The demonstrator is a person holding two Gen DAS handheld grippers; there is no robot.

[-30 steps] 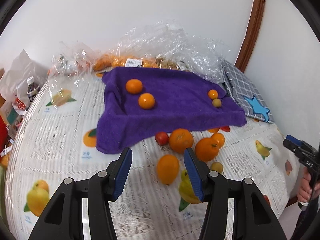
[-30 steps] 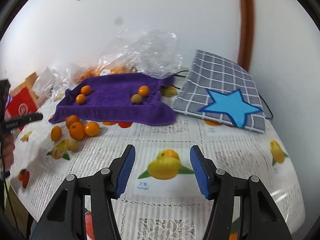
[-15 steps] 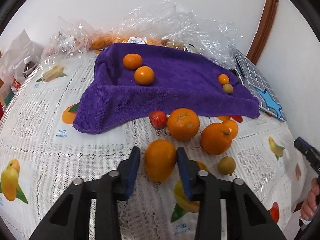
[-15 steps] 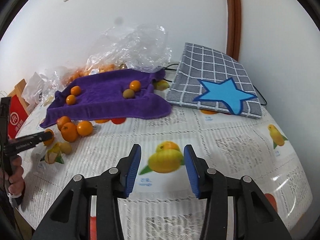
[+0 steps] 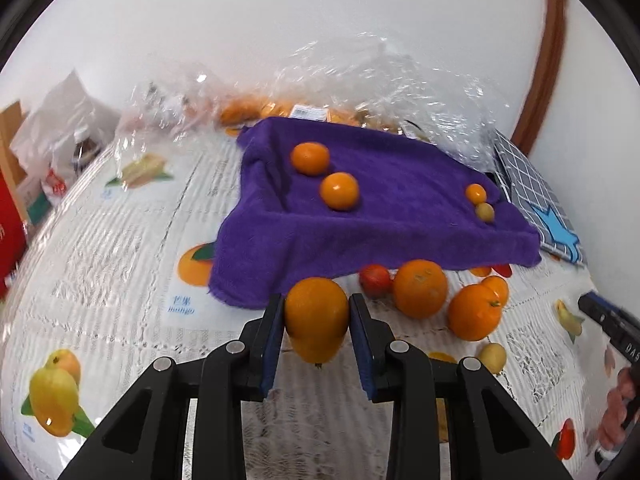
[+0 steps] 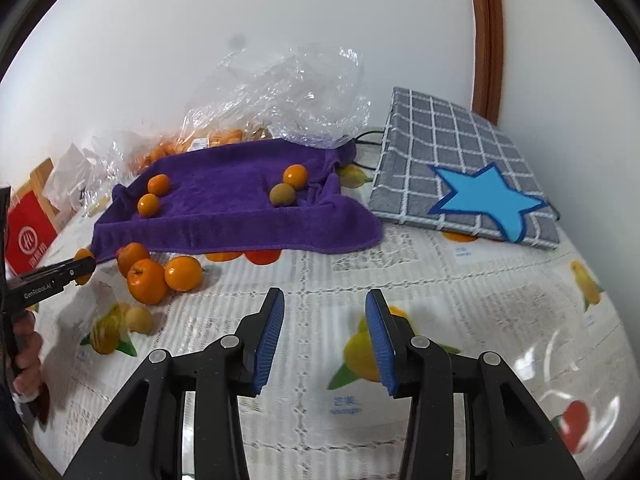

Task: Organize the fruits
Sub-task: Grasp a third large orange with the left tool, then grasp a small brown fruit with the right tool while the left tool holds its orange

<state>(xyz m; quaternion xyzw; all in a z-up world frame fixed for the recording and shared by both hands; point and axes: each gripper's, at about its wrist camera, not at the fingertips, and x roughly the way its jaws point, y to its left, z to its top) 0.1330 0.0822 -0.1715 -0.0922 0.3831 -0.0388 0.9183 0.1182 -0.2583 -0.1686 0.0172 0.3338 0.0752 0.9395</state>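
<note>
**A:** One oval orange fruit is sitting between the blue pads of the left gripper; the pads are pressing on both its sides, so the jaws are clamping it; it is hanging just in front of the near edge of the purple towel, above the fruit-print tablecloth.

**B:** What is lying around it?

**A:** Just beside it, to the right, a small red fruit and a large round orange are resting on the cloth at the towel's edge; next to those a stemmed orange is touching a smaller one behind it; a little yellow-green fruit is lying nearer the camera.

**B:** And on the towel?

**A:** Two mandarins are sitting close together at its left; at its right a small orange kumquat is touching a pale greenish fruit.

**B:** How is the right gripper doing?

**A:** Its jaws are closing, still apart, with nothing between them but printed tablecloth; it is hovering well to the right of the fruits.

**B:** Anything further out?

**A:** Crumpled clear plastic bags holding more oranges are lying behind the towel; a grey checked pad with a blue star is lying to its right; a red box is standing at the far left.
</note>
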